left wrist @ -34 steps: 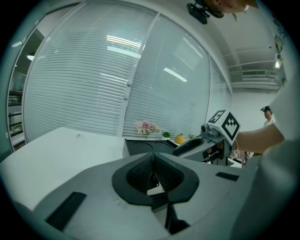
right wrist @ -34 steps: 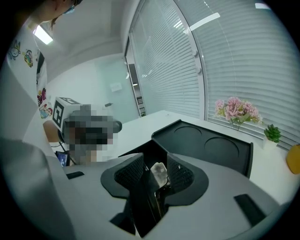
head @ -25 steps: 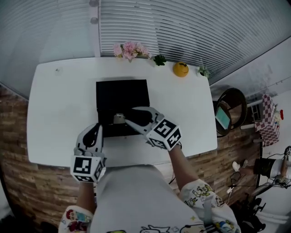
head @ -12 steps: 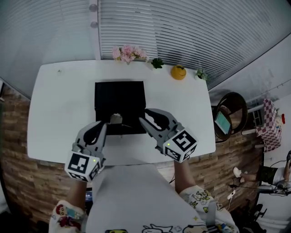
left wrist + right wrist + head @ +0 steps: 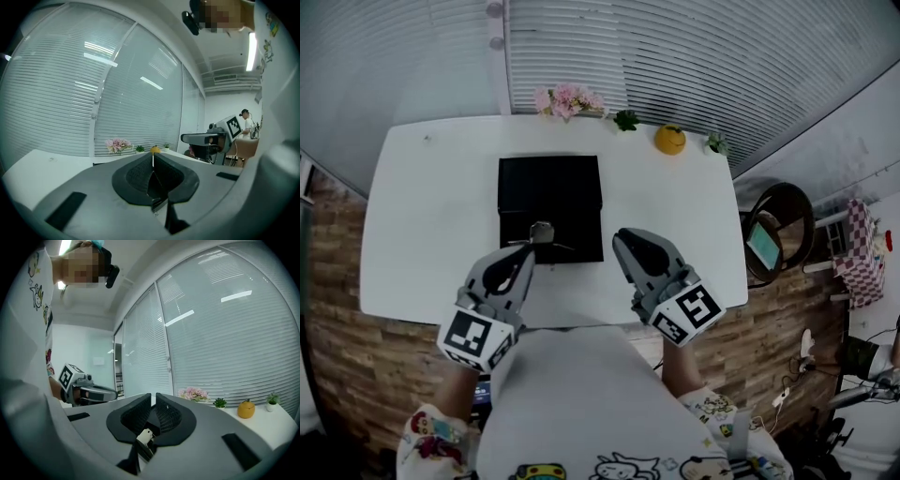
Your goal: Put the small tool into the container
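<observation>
A black square container (image 5: pixel 548 192) lies on the white table (image 5: pixel 431 216). A small shiny metal tool (image 5: pixel 542 232) rests at the container's near edge, free of both grippers. My left gripper (image 5: pixel 525 253) hovers just in front of it; in the left gripper view its jaws (image 5: pixel 153 161) meet with nothing between them. My right gripper (image 5: pixel 624 240) hangs to the right of the container. Its jaws (image 5: pixel 153 399) have just been closing to a narrow slit, and nothing is between them. Neither gripper view shows the tool or the container.
Along the table's far edge stand pink flowers (image 5: pixel 569 99), two small green plants (image 5: pixel 625 120), and an orange ornament (image 5: pixel 669 140). A round dark chair (image 5: pixel 773 230) stands to the right of the table. Window blinds rise behind it.
Both grippers have drawn back from the container toward the person and lifted. The right jaws went from wide open to a narrow slit. The tool stays at the container's near edge.
</observation>
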`<state>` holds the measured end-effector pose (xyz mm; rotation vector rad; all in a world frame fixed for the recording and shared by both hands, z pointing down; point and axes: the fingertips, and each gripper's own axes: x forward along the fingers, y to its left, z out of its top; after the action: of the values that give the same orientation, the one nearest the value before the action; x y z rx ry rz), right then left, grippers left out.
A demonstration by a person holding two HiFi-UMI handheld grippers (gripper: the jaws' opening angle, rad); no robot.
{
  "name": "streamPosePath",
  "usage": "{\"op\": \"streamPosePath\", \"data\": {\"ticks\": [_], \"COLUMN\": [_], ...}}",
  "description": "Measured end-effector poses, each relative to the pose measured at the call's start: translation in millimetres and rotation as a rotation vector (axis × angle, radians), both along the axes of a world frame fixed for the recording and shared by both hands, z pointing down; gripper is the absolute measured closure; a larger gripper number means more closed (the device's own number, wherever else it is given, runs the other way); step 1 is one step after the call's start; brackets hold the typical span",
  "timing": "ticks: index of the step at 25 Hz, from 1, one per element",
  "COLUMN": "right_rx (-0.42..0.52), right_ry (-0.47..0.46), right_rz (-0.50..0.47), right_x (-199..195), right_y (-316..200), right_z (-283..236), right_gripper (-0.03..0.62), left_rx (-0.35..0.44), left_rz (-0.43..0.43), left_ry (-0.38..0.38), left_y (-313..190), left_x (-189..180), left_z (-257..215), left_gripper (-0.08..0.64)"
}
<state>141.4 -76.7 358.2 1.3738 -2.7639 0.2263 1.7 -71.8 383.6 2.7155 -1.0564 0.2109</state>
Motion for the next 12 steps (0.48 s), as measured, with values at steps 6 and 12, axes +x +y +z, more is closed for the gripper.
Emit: {"op": "streamPosePath", "data": {"ticks": [6, 12], "right_rx": [0.007, 0.000], "right_ry": [-0.017, -0.011], "right_rz": [0.060, 0.099], "right_x": [11, 18], "right_y": [12, 20], "right_z": [1, 8], "right_gripper": [0.589, 0.592], "left_rx": [-0.015, -0.024], "left_rz": [0.024, 0.038], "left_ry": [0.005, 0.004], "left_y": [12, 15], "left_x": [3, 5], "left_z": [3, 8], "left_gripper": [0.549, 0.550]}}
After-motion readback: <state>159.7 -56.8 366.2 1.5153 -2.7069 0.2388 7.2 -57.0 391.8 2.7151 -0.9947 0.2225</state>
